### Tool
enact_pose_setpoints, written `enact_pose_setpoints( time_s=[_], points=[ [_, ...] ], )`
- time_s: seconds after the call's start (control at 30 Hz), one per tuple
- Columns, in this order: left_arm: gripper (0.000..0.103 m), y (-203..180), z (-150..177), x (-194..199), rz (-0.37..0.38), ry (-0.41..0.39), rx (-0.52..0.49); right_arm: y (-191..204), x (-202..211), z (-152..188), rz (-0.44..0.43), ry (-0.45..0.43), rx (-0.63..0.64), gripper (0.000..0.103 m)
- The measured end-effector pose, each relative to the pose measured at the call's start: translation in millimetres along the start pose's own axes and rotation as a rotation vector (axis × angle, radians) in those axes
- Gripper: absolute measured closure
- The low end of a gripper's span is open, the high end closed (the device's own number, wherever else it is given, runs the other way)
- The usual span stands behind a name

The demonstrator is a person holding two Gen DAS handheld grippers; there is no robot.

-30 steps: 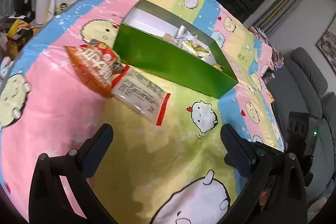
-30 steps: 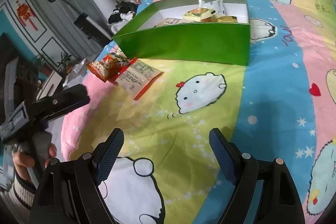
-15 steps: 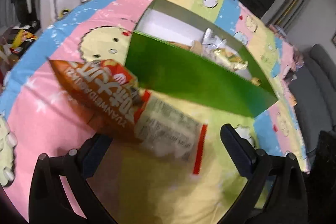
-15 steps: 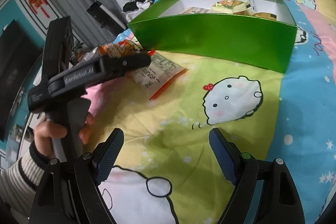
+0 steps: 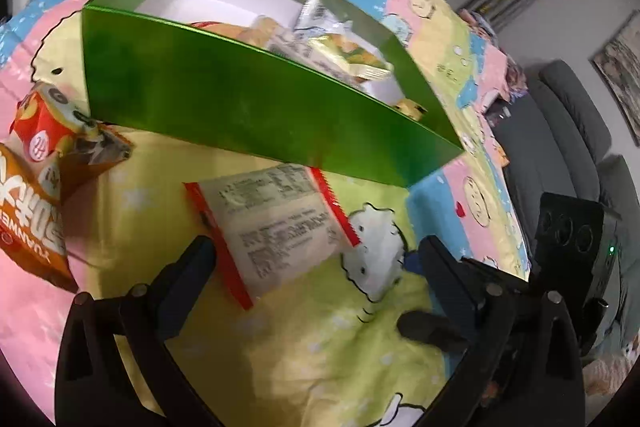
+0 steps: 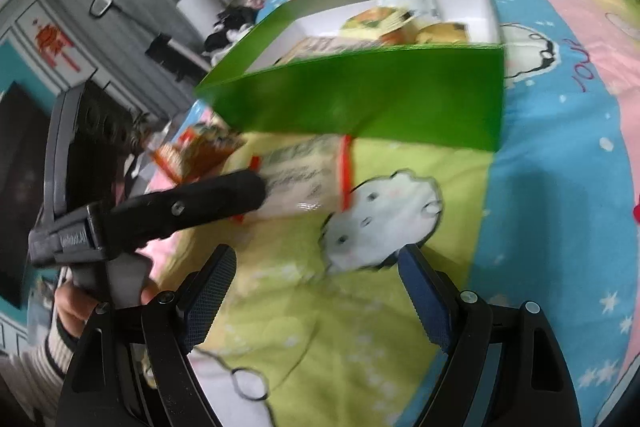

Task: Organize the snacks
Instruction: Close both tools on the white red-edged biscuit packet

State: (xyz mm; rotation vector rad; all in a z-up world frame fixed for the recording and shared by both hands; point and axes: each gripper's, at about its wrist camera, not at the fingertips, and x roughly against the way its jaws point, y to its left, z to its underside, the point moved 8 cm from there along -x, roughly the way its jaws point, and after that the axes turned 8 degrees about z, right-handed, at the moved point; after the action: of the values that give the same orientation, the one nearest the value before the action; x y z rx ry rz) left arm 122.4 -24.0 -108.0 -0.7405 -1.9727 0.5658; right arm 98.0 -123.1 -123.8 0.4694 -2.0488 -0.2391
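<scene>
A green box (image 5: pixel 256 115) sits mid-bedspread (image 5: pixel 360 367). The white packet (image 5: pixel 276 227) lies just before it, long axis slanting across the left gripper (image 5: pixel 316 259), which is nearer, wide open, empty. The right gripper (image 6: pixel 316 275) is likewise.

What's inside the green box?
The green box holds several snack packets piled toward one end, on a white bottom that is bare at the other end. The near wall hides the lower part, so anything underneath them can't be seen.
</scene>
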Motion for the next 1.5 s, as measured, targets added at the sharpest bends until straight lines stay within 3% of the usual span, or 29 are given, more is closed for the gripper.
enact_pose_setpoints(
  time_s=[0.17, 0.33, 0.43, 0.5, 0.7, 0.83, 0.93, 1.03, 1.13, 1.3, 1.5],
  points=[
    [0.006, 7, -1, 2, 0.008, 0.013, 0.061, -4, -10, -13, -0.011, 0.001, 0.018, 0.020],
    [0.012, 7, -5, 3, 0.075, 0.012, 0.152, -4, -25, -28, -0.065, 0.011, 0.008, 0.032],
    [0.013, 6, -5, 2, 0.073, 0.018, 0.146, -3, -35, -37, -0.110, 0.026, 0.006, 0.040],
    [0.022, 5, -5, 2, 0.079, 0.018, 0.150, -4, -42, -40, -0.128, 0.040, -0.003, 0.044],
    [0.033, 14, -3, 4, 0.116, 0.017, 0.195, 6, -57, -44, -0.187, 0.072, 0.043, 0.052],
    [0.038, 14, -1, 4, 0.103, 0.023, 0.179, 0, -61, -41, -0.219, 0.109, 0.003, 0.076],
    [0.047, 15, 1, 4, 0.083, 0.032, 0.159, 0, -60, -35, -0.253, 0.122, -0.020, 0.080],
    [0.057, 19, 3, 4, 0.055, 0.046, 0.149, 4, -59, -32, -0.235, 0.122, -0.018, 0.080],
    [0.073, 20, 8, 5, -0.022, 0.064, 0.107, 9, -58, -31, -0.186, 0.105, 0.009, 0.083],
    [0.076, 18, 10, 8, -0.090, 0.060, 0.049, 22, -51, -22, -0.083, 0.050, 0.125, 0.097],
    [0.080, 13, 16, 12, -0.043, 0.041, 0.051, 16, -41, -19, -0.083, 0.028, 0.083, 0.101]
  ],
)
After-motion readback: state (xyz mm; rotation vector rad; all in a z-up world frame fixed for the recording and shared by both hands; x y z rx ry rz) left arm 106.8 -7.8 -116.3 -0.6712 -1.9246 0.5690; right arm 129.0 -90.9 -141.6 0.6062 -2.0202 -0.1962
